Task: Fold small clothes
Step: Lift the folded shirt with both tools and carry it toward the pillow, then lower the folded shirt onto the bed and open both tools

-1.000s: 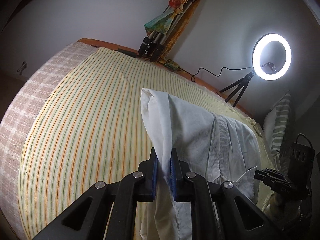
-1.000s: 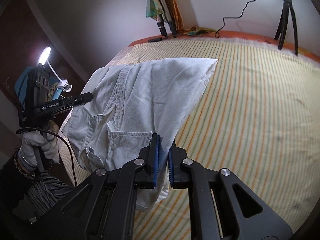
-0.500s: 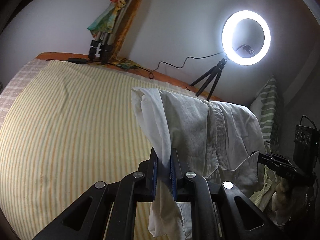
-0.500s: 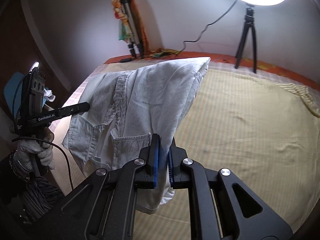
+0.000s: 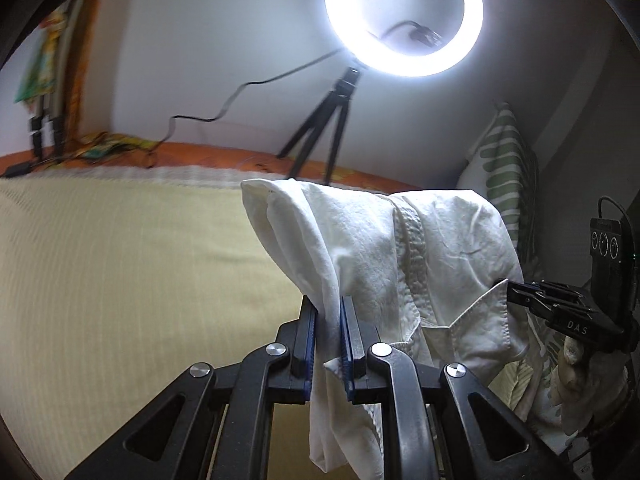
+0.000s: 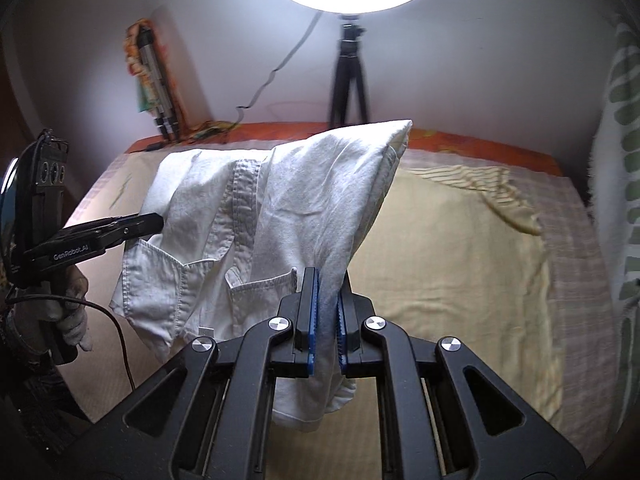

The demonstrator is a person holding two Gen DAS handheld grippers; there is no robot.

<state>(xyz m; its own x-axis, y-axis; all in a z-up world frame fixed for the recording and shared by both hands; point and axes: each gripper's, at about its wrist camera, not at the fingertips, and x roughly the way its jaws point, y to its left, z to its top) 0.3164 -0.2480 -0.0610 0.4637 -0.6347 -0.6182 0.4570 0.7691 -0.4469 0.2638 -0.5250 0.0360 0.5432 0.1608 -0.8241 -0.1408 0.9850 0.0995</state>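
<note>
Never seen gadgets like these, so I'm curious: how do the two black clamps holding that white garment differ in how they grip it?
The left gripper pinches a plain bunched fold of the white garment, away from the pockets. The right gripper clamps cloth right beside a stitched pocket. In the right wrist view the left gripper comes in from the side at the garment's edge, while the right one grips from below. Both are shut on the cloth, holding it lifted above the striped bed cover.

White shorts [image 5: 400, 264] matt woven cotton; bedsheet [image 5: 120, 280] soft striped cloth.
</note>
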